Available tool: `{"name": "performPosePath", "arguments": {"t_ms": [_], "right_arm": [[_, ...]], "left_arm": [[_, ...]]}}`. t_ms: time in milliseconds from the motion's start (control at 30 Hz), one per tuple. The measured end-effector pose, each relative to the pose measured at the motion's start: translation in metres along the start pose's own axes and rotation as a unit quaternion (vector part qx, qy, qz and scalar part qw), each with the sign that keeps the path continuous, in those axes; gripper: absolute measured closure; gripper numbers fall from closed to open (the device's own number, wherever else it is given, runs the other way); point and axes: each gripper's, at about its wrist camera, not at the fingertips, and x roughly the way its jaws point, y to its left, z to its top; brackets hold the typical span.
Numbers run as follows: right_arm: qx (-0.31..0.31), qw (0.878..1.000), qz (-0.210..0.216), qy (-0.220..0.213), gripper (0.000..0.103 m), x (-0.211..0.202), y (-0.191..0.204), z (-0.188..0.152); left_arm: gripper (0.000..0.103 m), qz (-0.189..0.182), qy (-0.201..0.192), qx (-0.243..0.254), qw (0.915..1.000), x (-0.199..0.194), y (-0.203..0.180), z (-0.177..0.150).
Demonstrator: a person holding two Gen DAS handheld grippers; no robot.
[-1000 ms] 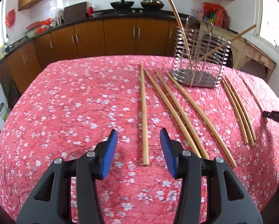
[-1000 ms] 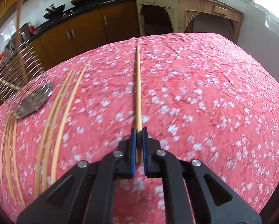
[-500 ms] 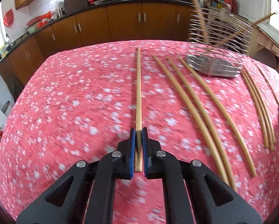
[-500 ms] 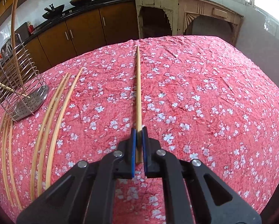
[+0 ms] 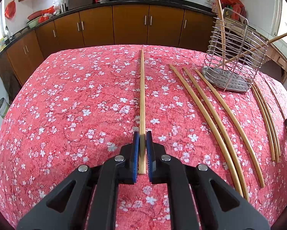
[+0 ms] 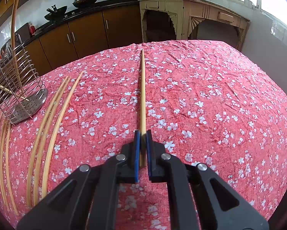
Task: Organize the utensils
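In the left wrist view my left gripper (image 5: 142, 136) is shut on the near end of a long wooden chopstick (image 5: 142, 95) that runs straight ahead over the red flowered tablecloth. In the right wrist view my right gripper (image 6: 142, 135) is likewise shut on the near end of another wooden chopstick (image 6: 142, 88). A steel wire utensil holder (image 5: 233, 57) stands at the back right of the left view and holds two sticks; in the right view the holder (image 6: 15, 94) stands at the left.
Three chopsticks (image 5: 210, 118) lie side by side right of my left gripper, with a thinner group (image 5: 266, 118) beyond them. In the right view the same sticks (image 6: 49, 126) lie at left. Brown kitchen cabinets (image 5: 130, 25) and a cream side table (image 6: 191, 21) stand behind the table.
My left gripper moved forward over the single chopstick and shut on its near end. The right gripper kept still with its chopstick held.
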Motion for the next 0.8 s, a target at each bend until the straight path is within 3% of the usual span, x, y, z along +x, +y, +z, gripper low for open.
{"name": "performPosePath", "arguments": {"t_ms": [267,433,800], "right_arm": [[0.001,1.0,0.001,0.0,0.095,0.0,-0.001,0.0],[-0.001,1.0,-0.001,0.0,0.095,0.0,-0.001,0.0],[-0.017,1.0,-0.015,0.0,0.094,-0.006,0.005,-0.008]], "left_arm": [[0.095,-0.003,-0.003,0.007,1.0,-0.003,-0.003,-0.006],[0.082,-0.01,-0.001,0.017,0.9998,-0.009,-0.007,-0.015],[0.082,0.003,0.005,0.027,0.9996,-0.008,-0.01,-0.019]]}}
